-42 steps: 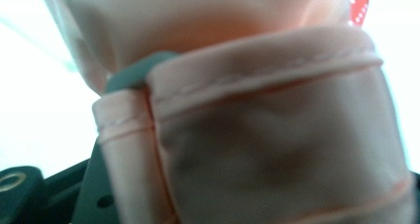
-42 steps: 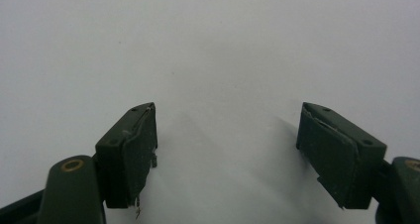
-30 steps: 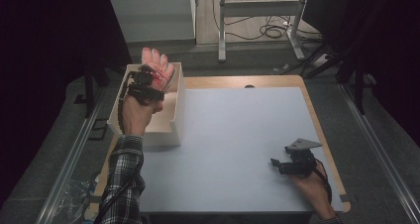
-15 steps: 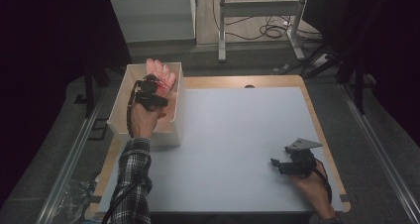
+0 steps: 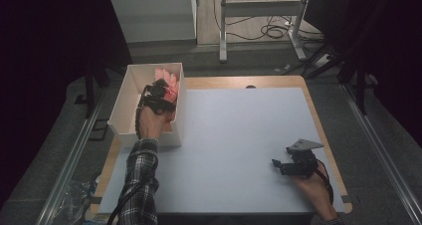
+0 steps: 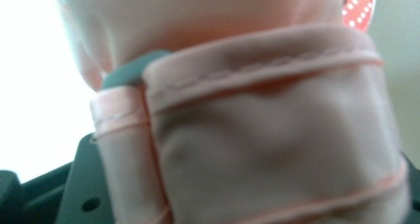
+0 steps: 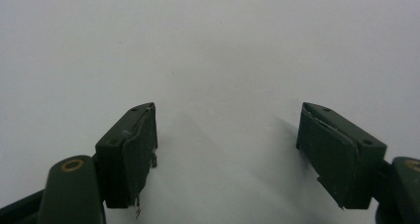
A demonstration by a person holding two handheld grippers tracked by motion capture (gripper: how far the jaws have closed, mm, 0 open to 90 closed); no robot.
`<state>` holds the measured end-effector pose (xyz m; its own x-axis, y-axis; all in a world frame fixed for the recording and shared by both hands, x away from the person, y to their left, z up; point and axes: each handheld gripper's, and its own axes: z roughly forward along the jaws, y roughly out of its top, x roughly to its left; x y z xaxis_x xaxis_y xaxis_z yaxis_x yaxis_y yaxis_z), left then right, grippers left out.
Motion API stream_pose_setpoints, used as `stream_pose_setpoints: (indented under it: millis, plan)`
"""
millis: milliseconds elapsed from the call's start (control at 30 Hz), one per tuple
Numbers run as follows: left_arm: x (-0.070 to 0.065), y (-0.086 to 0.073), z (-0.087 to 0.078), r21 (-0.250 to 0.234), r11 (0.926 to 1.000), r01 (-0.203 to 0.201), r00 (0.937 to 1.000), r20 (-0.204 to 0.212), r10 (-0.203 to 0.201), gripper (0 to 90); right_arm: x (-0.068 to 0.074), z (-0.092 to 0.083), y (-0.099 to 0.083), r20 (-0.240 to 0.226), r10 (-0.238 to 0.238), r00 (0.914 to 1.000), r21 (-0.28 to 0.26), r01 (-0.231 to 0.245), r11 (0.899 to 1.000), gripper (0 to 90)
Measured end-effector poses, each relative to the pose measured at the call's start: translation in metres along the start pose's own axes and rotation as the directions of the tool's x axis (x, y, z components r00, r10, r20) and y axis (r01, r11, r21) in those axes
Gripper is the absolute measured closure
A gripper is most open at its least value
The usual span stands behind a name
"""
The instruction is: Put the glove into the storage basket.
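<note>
left gripper (image 5: 160, 93) reaching down into white box (image 5: 119, 113), jaws just opening around pink cloth (image 6: 257, 135) | right gripper (image 5: 279, 165) resting low on table (image 5: 239, 135), jaws wide, empty

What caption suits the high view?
Left claw lowers pink fabric into white rectangular box; right claw rests open on white tabletop.

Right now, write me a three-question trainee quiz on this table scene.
1. True or false: the right gripper has something between its jaws.
2. Where is the left gripper? A) over the bare table top B) inside the white box C) beside the right gripper
3. What colour is the cloth item at the left gripper?

Key: 1 false, its jaws stand wide open over the white table top. 2 B. 3 pink, with a red white-dotted piece beside it.
</note>
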<state>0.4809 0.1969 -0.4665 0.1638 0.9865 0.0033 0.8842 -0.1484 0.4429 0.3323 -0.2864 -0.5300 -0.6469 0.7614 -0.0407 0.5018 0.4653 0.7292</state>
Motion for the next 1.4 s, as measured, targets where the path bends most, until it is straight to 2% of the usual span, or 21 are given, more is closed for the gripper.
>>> stream_pose_setpoints:
  millis: [233,400,467,700,800,1067,1400]
  plan:
    - [-0.001,0.001,0.011,0.059,0.9982,0.012,0.9999,0.000,-0.012,27.2,0.000,0.000,0.000,0.000,0.000,1.0000,0.000,0.000,1.000,23.9]
    - [-0.001,0.001,0.013,0.068,0.9976,0.009,0.9998,-0.018,-0.008,21.5,0.000,0.000,0.000,0.000,0.000,1.0000,0.000,0.000,1.000,23.9]
    - [0.000,0.001,0.013,0.070,0.9975,0.013,0.9998,-0.012,-0.012,16.9,0.000,0.000,0.000,0.000,0.000,1.0000,0.000,0.000,1.000,23.9]
    - [0.004,-0.001,0.011,0.073,0.9970,0.025,0.9997,0.006,-0.025,9.7,0.000,0.000,0.000,0.001,0.000,1.0000,0.000,0.000,1.000,23.9]
    - [0.006,-0.002,0.008,0.060,0.9978,0.027,0.9995,0.013,-0.028,6.9,0.000,0.000,0.000,0.001,0.000,1.0000,0.000,0.000,1.000,23.9]
    - [0.008,-0.004,-0.009,-0.008,0.9997,0.023,0.9988,0.044,-0.023,6.0,0.000,0.000,0.000,0.001,-0.001,1.0000,0.000,0.001,1.000,23.9]
    - [0.009,-0.007,-0.020,-0.042,0.9991,0.003,0.9981,0.061,-0.001,5.1,0.000,0.000,0.000,0.001,-0.001,1.0000,0.000,0.001,1.000,23.9]
